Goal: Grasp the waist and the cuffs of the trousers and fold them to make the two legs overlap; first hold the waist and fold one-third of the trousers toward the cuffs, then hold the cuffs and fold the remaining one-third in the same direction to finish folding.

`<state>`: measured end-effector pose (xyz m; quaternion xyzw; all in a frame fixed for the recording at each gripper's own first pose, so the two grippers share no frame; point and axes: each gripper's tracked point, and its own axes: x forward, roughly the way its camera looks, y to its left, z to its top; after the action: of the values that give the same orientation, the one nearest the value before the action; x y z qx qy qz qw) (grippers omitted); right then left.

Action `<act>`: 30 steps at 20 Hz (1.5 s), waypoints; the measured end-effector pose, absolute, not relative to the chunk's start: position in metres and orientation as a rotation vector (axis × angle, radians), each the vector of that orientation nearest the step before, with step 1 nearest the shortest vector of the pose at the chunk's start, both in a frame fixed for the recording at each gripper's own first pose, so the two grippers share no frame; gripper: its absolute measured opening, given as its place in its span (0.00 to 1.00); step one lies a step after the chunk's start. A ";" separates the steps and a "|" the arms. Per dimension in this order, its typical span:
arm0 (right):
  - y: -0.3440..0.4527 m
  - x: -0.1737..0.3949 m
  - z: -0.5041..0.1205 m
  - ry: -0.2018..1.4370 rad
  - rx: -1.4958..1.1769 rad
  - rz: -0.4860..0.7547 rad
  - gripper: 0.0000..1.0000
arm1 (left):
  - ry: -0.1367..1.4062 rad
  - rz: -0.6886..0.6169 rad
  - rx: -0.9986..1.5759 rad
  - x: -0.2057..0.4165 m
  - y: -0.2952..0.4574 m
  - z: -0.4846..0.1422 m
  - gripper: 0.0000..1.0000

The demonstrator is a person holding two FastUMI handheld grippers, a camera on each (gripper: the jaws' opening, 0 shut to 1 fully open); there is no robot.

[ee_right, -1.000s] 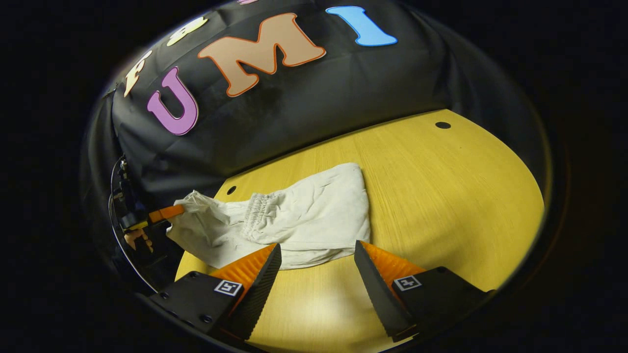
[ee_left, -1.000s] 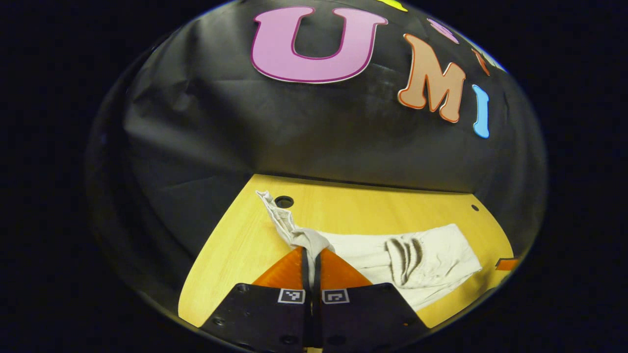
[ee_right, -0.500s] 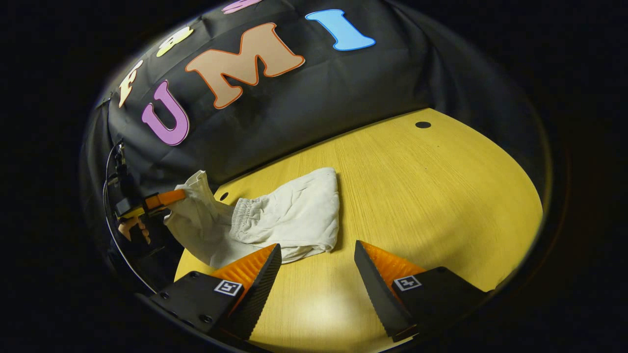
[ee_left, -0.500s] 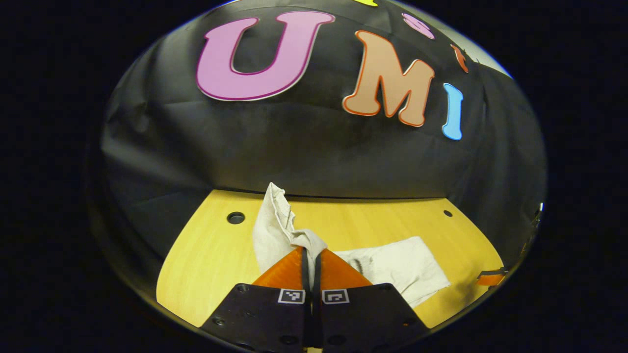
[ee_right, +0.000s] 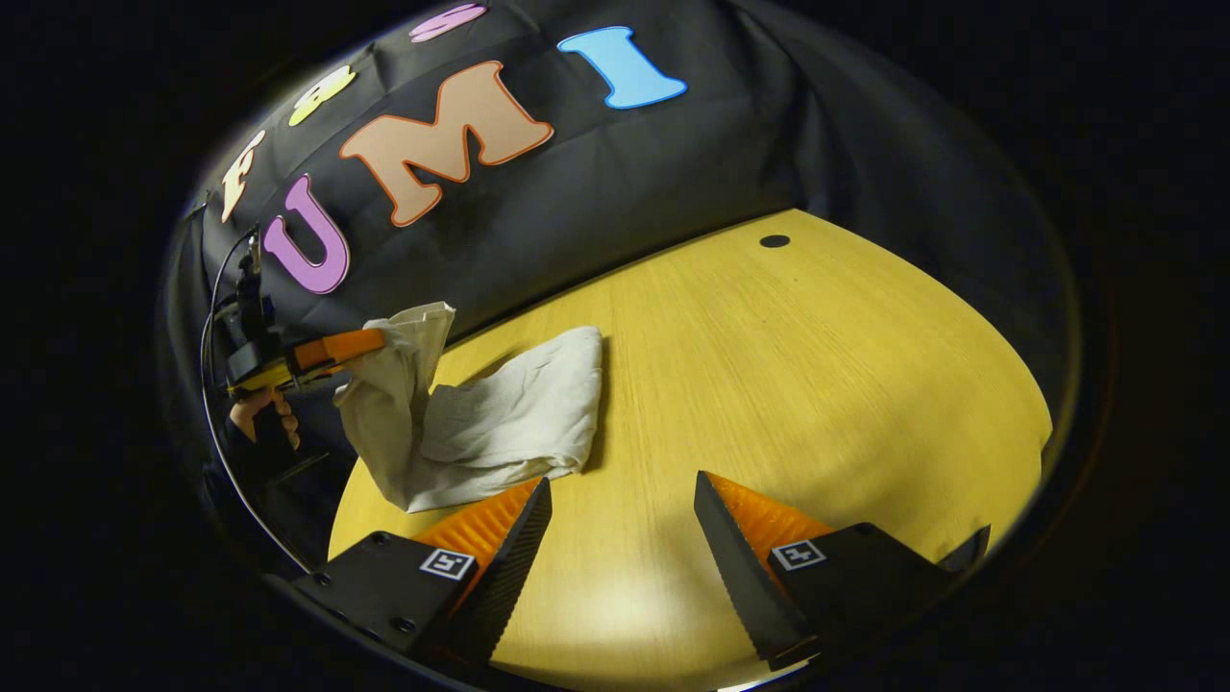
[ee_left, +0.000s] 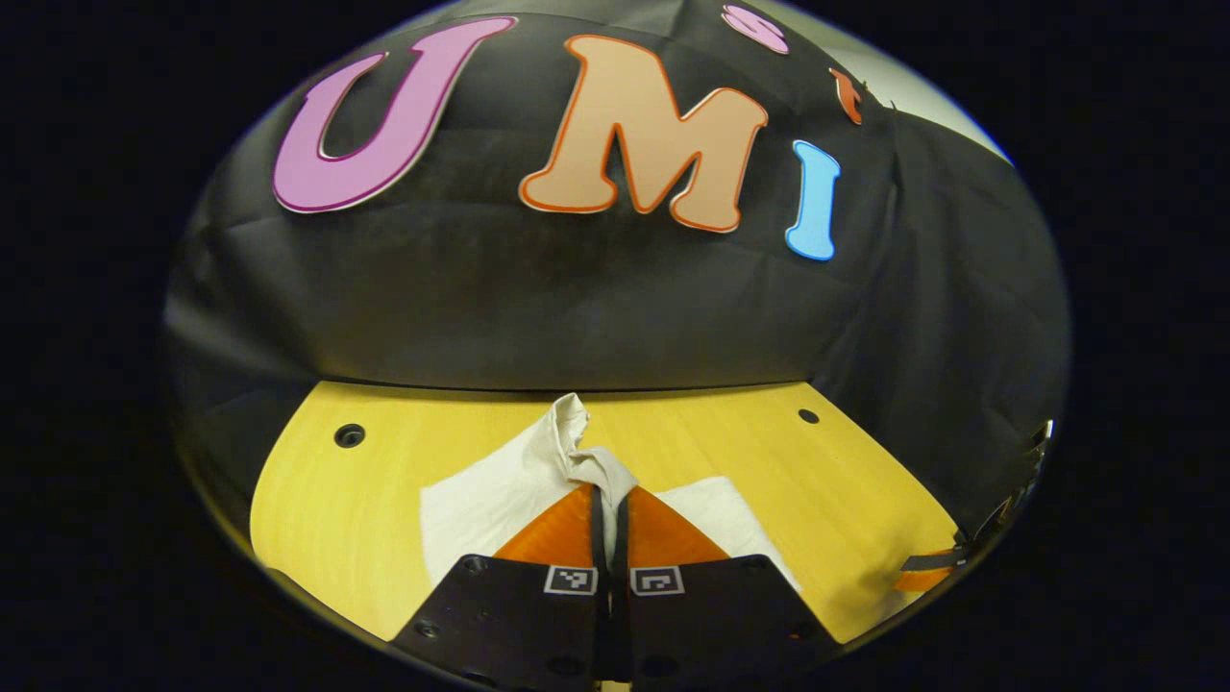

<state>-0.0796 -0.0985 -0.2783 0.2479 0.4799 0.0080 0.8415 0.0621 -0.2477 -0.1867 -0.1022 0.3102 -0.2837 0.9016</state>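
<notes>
The cream trousers (ee_right: 500,423) lie partly folded on the yellow wooden table (ee_right: 817,384). My left gripper (ee_left: 609,500) is shut on their cuff end, and a bunch of cloth (ee_left: 577,452) sticks up past its tips. In the right gripper view that left gripper (ee_right: 322,354), held by a hand (ee_right: 259,413), lifts the cuff end above the table's left edge, so the cloth hangs down in a sheet. My right gripper (ee_right: 620,500) is open above bare table just right of the trousers, holding nothing. In the left gripper view the right gripper (ee_left: 927,572) peeks in at the far right.
The booth's black cloth wall (ee_right: 615,192) rises behind the table. Small round holes (ee_right: 774,240) (ee_left: 349,435) (ee_left: 808,416) mark the tabletop near its back edge. The table's right half in the right gripper view is bare wood.
My left gripper has raised the cuff end and carried it over the folded part, hiding the elastic waistband. The right gripper stays open and has hardly moved.
</notes>
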 end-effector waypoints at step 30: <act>-0.096 0.014 -0.184 0.683 0.339 0.136 0.96 | 0.435 -0.461 -0.069 -0.001 -0.230 -0.142 0.95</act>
<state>0.0135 -0.0960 -0.1839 0.1654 0.3331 0.0663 0.9259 -0.0013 -0.2303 -0.1418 -0.0338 0.2139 -0.2266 0.9496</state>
